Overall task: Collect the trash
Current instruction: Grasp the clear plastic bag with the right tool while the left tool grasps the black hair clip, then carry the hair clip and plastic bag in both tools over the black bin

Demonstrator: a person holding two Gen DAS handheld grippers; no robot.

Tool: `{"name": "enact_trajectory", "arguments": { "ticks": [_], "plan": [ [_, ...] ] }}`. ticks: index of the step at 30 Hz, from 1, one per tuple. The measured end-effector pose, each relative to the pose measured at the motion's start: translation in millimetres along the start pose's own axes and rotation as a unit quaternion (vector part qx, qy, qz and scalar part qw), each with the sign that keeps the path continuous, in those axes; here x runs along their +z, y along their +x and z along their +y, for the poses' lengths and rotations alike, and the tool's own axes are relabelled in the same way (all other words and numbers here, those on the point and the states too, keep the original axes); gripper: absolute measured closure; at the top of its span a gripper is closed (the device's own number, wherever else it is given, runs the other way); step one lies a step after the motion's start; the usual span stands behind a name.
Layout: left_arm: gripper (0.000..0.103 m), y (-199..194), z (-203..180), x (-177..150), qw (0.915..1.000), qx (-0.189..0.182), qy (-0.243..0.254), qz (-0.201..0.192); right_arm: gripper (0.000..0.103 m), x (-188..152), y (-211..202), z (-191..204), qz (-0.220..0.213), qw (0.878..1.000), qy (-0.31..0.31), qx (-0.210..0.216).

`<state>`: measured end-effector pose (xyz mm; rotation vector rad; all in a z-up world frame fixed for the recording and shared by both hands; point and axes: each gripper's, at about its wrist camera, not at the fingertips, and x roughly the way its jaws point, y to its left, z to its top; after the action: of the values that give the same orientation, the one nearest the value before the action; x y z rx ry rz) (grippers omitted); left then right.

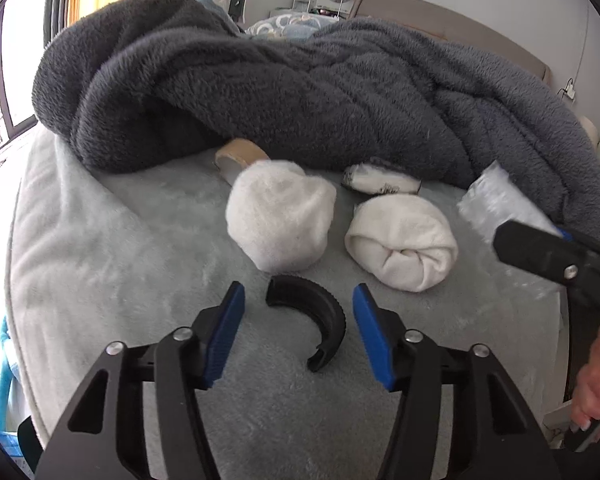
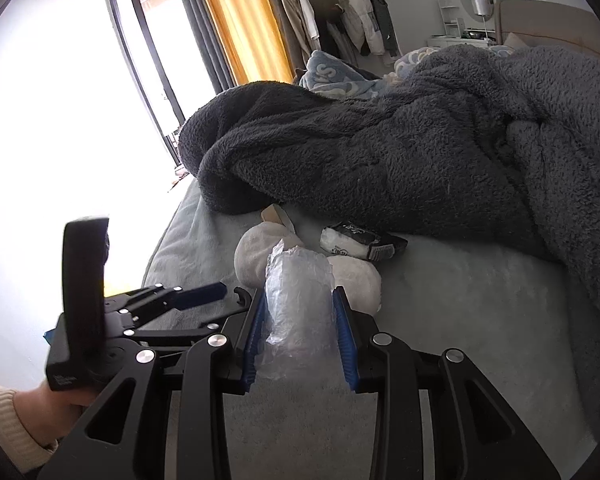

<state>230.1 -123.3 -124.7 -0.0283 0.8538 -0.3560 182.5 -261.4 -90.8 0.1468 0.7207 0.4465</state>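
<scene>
Crumpled clear plastic wrap [image 2: 298, 304], perhaps a bag, sits pinched in the right gripper [image 2: 300, 338]; the left gripper [image 1: 299, 336] gapes wide around a black curved plastic piece [image 1: 314, 316].

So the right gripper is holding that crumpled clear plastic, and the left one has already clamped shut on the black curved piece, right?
Not quite. The right gripper does hold the crumpled clear plastic, but the left gripper is open: in the left wrist view the black curved piece lies on the bed between its spread fingers, untouched.
</scene>
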Motion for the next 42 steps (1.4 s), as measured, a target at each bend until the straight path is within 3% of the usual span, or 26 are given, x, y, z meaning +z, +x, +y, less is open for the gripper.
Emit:
{"name": "enact_trajectory", "arguments": {
  "ticks": [8,23,27,34,42],
  "plan": [
    [0.069,4,4,0,0.9996,-0.011,-0.024,0.012,0.070,2,6,3,0.013,1.000,0.008,-0.005],
    [0.084,-46,25,-16,0.9976,-0.062,-0.025,-0.018,0.070,17,11,32,0.006,0.999,0.027,0.026],
    [0.095,-59,26,-21,0.9977,-0.057,-0.021,-0.031,0.070,25,5,39,0.000,0.999,0.029,0.033],
    [0.095,-91,48,-24,0.9959,-0.049,-0.047,-0.061,0.069,37,-8,50,-0.006,0.998,0.031,0.047],
    [0.095,-116,76,-28,0.9951,-0.004,-0.066,-0.073,0.069,36,-2,69,0.017,0.998,0.020,0.062]
  ]
}}
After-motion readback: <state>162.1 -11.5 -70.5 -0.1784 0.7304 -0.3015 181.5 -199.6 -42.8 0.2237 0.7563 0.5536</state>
